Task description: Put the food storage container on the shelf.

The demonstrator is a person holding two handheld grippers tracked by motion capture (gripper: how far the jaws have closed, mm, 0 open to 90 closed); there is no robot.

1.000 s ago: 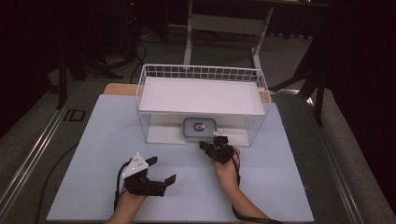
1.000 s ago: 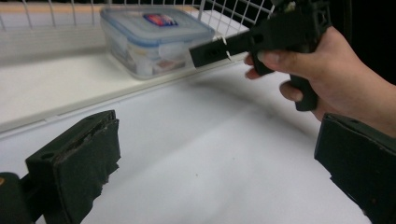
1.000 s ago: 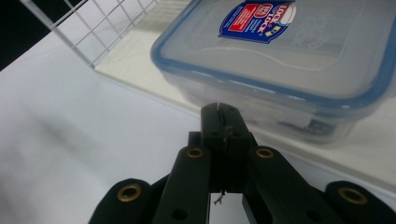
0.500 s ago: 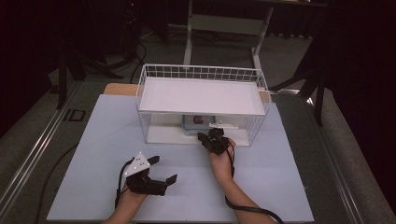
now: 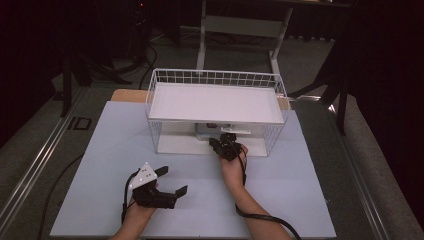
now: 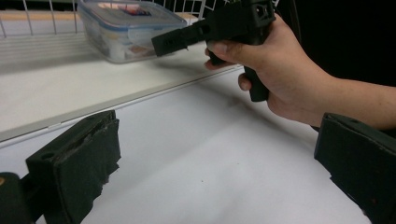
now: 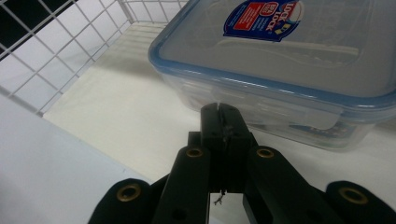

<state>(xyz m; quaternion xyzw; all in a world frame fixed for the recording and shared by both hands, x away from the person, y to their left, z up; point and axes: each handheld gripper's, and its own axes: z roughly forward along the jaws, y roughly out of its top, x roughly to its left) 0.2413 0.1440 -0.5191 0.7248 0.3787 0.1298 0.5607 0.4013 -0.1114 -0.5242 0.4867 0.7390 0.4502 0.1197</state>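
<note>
- The desk (image 5: 100,165) is carrying a pale blue-white sheet, and everything under inspection is sitting on or above that sheet.
- A white wire basket rack (image 5: 215,80) is standing at the far middle of the desk, with a flat white shelf on top and an open lower level facing the person.
- A clear plastic container (image 7: 289,70) with a blue-rimmed lid and a printed label is lying flat on the floor of the rack's lower level, just inside the front opening and slightly right of centre in the high view (image 5: 215,131).
- The right tongs (image 5: 226,142) are reaching level into the rack's front opening, gripped by the person's right hand (image 5: 232,167); a cable is trailing back along the forearm.
- The right tongs are clenched with nothing between the jaws; in the right gripper view (image 7: 223,112) the closed tips are sitting at the container's near side wall, below the lid rim. Whether they are touching the wall cannot be told.
- The left tongs (image 5: 172,182) are resting low over the sheet at the near left, well apart from the rack, held by the left hand (image 5: 137,212).
- The left tongs are released, the jaws standing wide with only bare sheet between them in the left gripper view (image 6: 215,172).
</note>
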